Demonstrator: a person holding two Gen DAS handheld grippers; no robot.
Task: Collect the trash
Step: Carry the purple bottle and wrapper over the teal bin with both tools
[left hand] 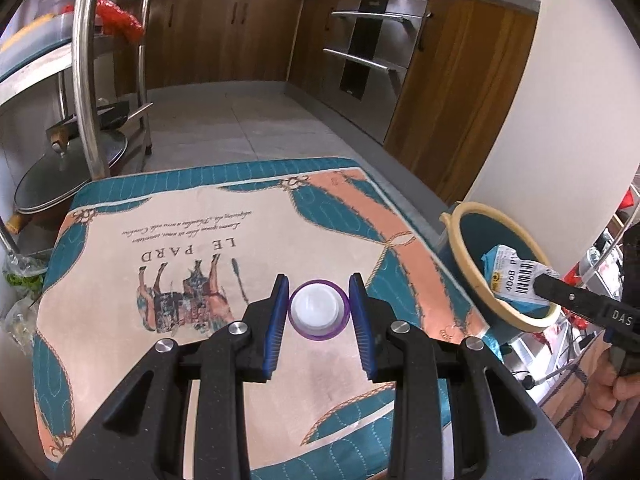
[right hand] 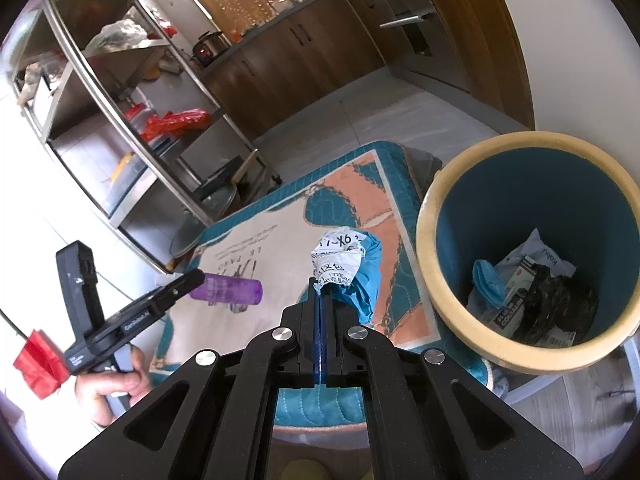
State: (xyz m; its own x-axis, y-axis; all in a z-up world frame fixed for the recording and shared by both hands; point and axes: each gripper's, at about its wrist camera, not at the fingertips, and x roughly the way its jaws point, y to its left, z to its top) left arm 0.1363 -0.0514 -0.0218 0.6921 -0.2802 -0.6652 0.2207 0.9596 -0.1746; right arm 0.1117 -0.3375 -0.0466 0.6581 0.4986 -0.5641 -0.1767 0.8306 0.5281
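A purple plastic bottle with a white base [left hand: 318,311] lies on the patterned tablecloth [left hand: 168,224]. My left gripper [left hand: 318,310] has its blue pads on both sides of the bottle, touching or nearly touching it. The bottle also shows lying on its side in the right wrist view [right hand: 228,289]. My right gripper [right hand: 323,286] is shut on a crumpled teal wrapper with a white label [right hand: 352,268], held above the table's edge beside the bin. The teal bin with a cream rim [right hand: 428,264] holds several bits of trash. In the left wrist view the wrapper [left hand: 508,276] hangs over the bin [left hand: 468,248].
A steel shelf rack [right hand: 120,92] with pots and bags stands left of the table. Wooden kitchen cabinets [left hand: 224,36] line the back wall. A white wall [left hand: 560,100] rises right behind the bin. The bin stands off the table's right corner.
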